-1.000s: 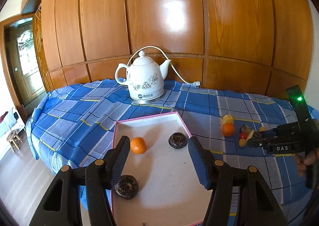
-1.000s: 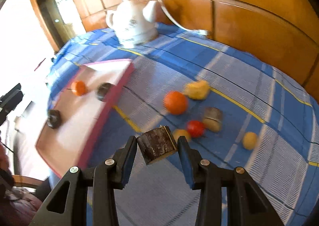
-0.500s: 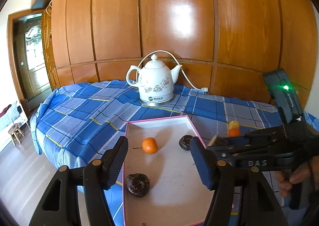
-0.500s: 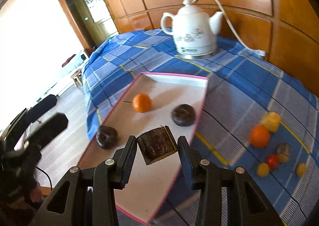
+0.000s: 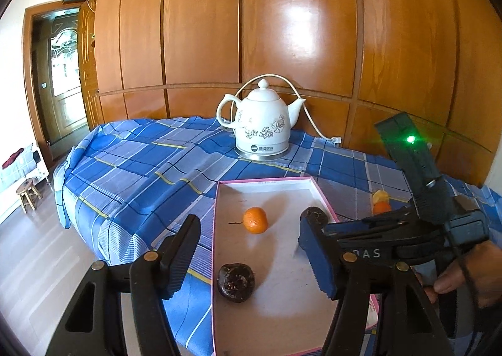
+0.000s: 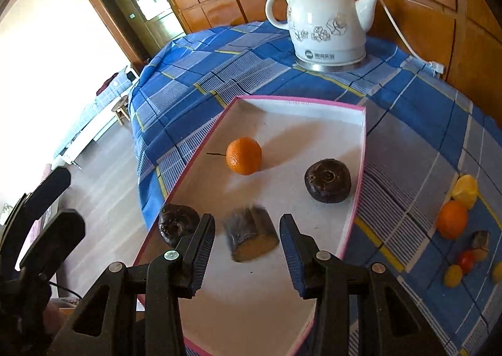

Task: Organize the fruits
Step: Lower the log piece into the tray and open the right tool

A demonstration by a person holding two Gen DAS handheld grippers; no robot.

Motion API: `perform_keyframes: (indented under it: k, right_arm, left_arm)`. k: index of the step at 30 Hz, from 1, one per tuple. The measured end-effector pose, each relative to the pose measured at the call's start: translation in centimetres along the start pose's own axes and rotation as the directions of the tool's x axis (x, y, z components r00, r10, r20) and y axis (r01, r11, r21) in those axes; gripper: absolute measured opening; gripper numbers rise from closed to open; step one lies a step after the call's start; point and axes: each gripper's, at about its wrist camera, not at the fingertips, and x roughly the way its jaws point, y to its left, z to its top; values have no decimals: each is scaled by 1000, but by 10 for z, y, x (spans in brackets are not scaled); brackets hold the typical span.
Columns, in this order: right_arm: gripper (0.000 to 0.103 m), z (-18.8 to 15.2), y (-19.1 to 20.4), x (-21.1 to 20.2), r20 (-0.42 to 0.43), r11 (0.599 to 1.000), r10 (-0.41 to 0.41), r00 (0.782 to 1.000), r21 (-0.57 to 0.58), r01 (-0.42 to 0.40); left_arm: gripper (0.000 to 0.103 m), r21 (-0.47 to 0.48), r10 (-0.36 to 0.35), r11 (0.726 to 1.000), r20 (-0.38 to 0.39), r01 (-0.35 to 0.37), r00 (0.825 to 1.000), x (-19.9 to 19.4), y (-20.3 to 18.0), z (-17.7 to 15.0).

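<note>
The right gripper [image 6: 248, 241] has let go: its jaws now stand clear either side of the dark brown chunk [image 6: 251, 232], which a moment ago was pinched between them and now appears to lie, blurred, in the pink-rimmed tray [image 6: 357, 186] near its front, by the orange [image 6: 244, 155]. The left gripper [image 5: 251, 257], part-open and empty, hangs over the tray. More fruit waits right of the tray
</note>
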Motion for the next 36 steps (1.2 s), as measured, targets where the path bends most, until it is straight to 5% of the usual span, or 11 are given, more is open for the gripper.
perform_keyframes:
  k: [11,19,36]
  right_arm:
    - [47,-7,-11,-20,36,999,-27,999,25,26]
    - [47,-22,-36,-47,56,993,-120,991,26,119]
    - [47,-67,-141,-113,31,937,-323,946,149,315]
  left_arm:
    - [69,-23,-15,1000,-45,14,999,9,2,-7]
    - [70,-6,-31,1000,-90,31,995,18,-6,-13]
    - [70,81,-80,992,-168,95,982,38,-43,-14]
